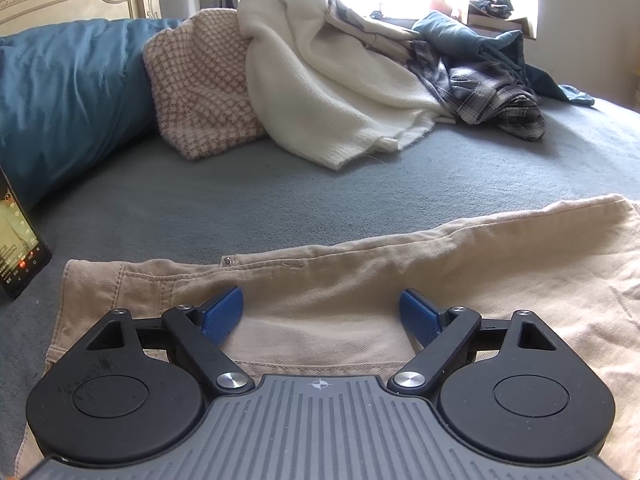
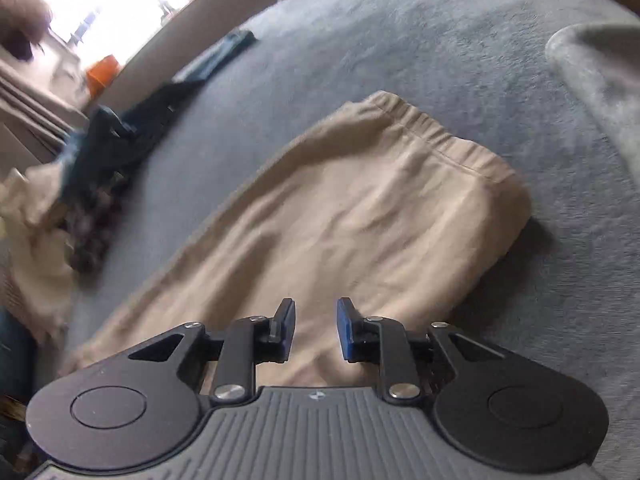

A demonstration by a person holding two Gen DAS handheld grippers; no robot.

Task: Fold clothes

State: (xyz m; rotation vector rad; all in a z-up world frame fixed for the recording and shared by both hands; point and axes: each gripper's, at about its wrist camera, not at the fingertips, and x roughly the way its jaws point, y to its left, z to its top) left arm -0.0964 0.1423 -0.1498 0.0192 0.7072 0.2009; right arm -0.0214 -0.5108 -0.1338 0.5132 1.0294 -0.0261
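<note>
Tan trousers [image 1: 340, 292] lie flat on the grey bed cover [image 1: 200, 200], waistband and rivet toward the left. My left gripper [image 1: 322, 312] is wide open just above the trousers near the waist, holding nothing. In the right wrist view the trousers [image 2: 360, 208] lie folded over, the hemmed cuff end toward the upper right. My right gripper [image 2: 316, 330] hovers over the near part of the trousers with its blue pads [image 2: 345, 330] partly apart and nothing between them.
A pile of unfolded clothes lies at the back: a cream sweater [image 1: 320, 72], a checked knit [image 1: 200, 84], a plaid shirt [image 1: 492, 92] and a teal garment [image 1: 460, 34]. A teal pillow [image 1: 68, 100] lies left. A phone [image 1: 18, 248] stands at the left edge.
</note>
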